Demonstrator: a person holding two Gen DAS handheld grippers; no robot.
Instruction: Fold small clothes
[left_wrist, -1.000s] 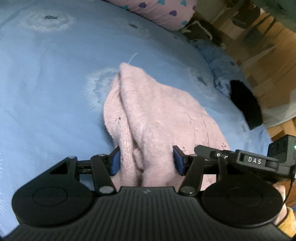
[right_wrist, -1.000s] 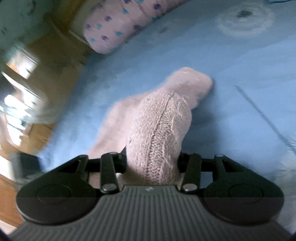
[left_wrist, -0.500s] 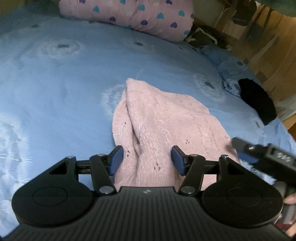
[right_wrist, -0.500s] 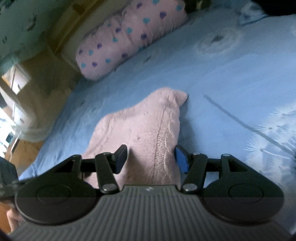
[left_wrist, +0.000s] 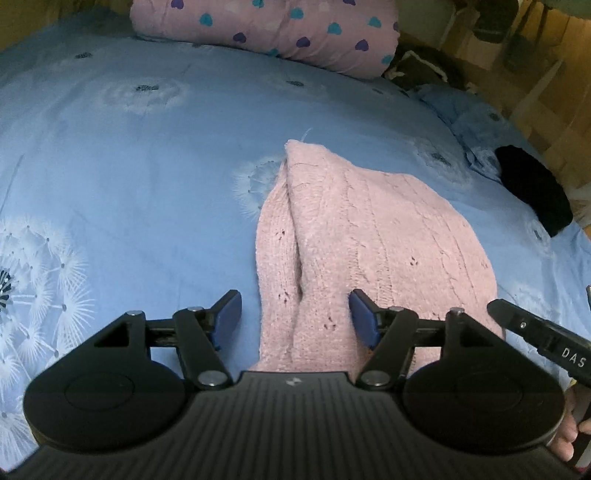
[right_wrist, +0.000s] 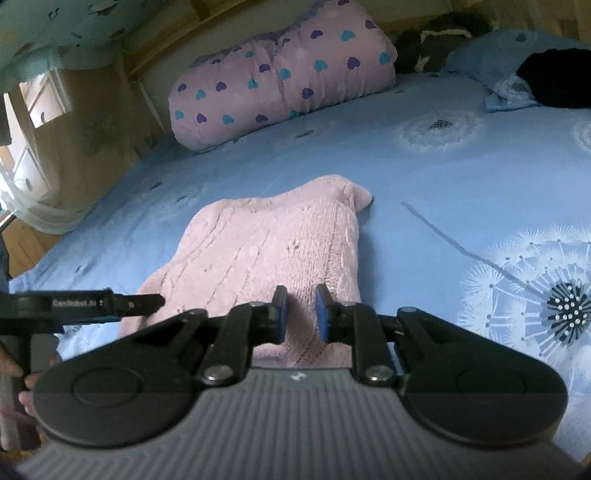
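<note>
Pink knit garment (left_wrist: 369, 240) lying folded on blue bed (left_wrist: 147, 166), left claw (left_wrist: 295, 314) spread wide above its edge, right claw (right_wrist: 300, 314) nearly closed, gripping nothing

left tongs (left_wrist: 295, 314) wide apart, right tongs (right_wrist: 301, 312) narrowed

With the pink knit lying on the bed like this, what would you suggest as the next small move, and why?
Probably smooth the raised crease along the pink knit garment's left edge. It lies folded on the blue bedspread, both hand-held grippers hold nothing: left hand-held gripper wide open, right hand-held gripper narrowly open above the cloth.
</note>
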